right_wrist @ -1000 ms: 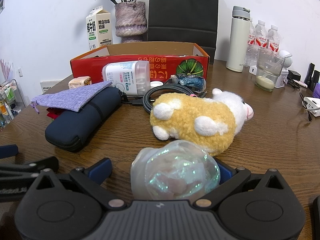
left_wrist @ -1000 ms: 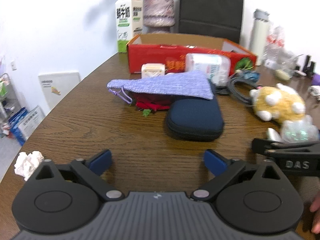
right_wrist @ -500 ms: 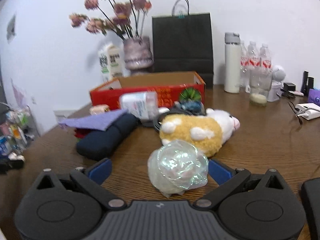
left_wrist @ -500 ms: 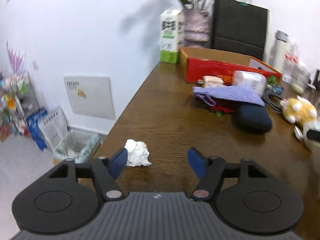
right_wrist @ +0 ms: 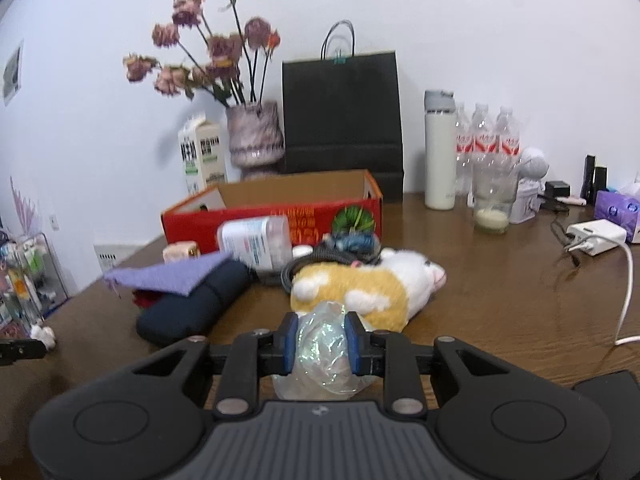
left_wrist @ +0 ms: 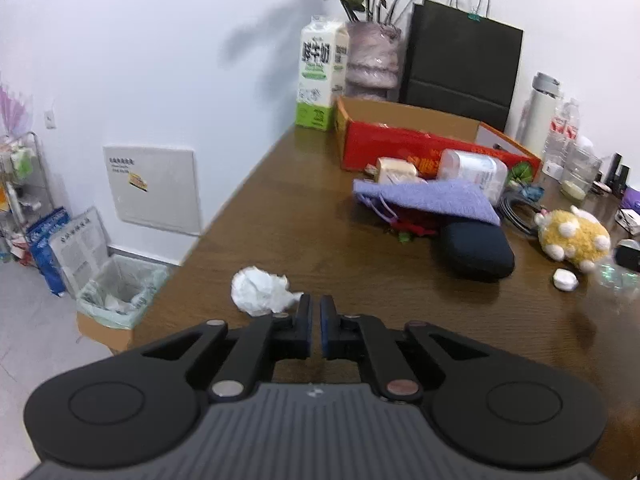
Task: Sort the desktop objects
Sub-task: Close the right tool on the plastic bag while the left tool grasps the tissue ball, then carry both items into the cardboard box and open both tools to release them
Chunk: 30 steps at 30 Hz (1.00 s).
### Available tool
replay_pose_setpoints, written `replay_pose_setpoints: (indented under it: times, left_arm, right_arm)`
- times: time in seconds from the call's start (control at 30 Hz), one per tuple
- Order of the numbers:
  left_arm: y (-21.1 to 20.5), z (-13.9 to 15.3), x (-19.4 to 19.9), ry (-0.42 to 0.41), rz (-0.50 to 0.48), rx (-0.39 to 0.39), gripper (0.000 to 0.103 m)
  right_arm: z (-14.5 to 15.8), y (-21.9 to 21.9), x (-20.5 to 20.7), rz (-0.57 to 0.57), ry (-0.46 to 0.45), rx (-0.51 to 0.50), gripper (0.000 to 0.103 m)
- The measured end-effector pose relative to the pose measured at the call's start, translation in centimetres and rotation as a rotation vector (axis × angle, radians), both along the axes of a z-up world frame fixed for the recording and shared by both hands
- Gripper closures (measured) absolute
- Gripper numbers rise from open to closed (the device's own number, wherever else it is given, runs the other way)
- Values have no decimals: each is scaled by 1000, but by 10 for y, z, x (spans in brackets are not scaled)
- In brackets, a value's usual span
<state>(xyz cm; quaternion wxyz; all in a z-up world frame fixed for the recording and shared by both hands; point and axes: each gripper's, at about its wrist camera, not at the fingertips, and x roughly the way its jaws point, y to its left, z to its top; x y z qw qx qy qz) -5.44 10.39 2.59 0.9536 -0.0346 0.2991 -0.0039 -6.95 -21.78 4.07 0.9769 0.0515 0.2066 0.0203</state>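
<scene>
Both grippers have closed since half a second ago: right gripper (right_wrist: 321, 338) clamps the crinkled clear plastic wrapper (right_wrist: 322, 354) for disposal; left gripper (left_wrist: 315, 322) pinches nearly shut, apparently empty, beside the crumpled white tissue (left_wrist: 260, 290) near the table edge above the lined cardboard bin (left_wrist: 116, 296).

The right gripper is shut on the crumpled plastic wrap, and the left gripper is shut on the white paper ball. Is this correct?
Not entirely. The left wrist view shows the left gripper shut on nothing; the white paper ball lies beside its fingertips on the table. The right gripper is indeed shut on the crumpled plastic wrap.
</scene>
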Motion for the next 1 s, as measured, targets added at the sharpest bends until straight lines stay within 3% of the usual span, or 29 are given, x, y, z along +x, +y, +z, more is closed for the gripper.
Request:
replay_pose_setpoints:
  times: [0.1, 0.23, 0.27, 0.3, 0.33, 0.43, 0.53, 0.7, 0.83, 0.97, 1.0]
  left_arm:
    - [8, 3, 5, -29, 73, 42, 42]
    - [19, -6, 23, 16, 64, 26, 57]
    - [20, -11, 29, 43, 56, 12, 64]
    - [21, -15, 32, 58, 58, 5, 80]
    - [21, -16, 31, 39, 67, 4, 84]
    - [18, -7, 25, 2, 71, -8, 87]
    - [11, 19, 21, -52, 74, -29, 87]
    - [-14, 85, 46, -211, -75, -109, 87]
    - [-43, 123, 104, -263, -127, -118, 86]
    - [-58, 138, 205, -163, -201, -197, 86]
    - [-63, 137, 232, -138, -203, -181, 86]
  right_arm:
    - [9, -2, -3, 40, -15, 34, 80]
    - [12, 6, -2, 73, -18, 16, 80]
    - [11, 9, -1, 79, -14, 17, 80]
    - [11, 10, -1, 82, -11, 17, 79]
    - [11, 12, -1, 86, -10, 15, 79]
    - [19, 15, 0, 87, -18, -19, 79]
    - [41, 14, 3, 83, -57, -38, 79]
    - [103, 6, 25, 94, -147, -17, 79]
    - [143, 3, 70, 95, -192, 5, 79]
    - [163, -5, 171, 130, -83, -2, 79]
    - [162, -6, 201, 99, -47, -13, 79]
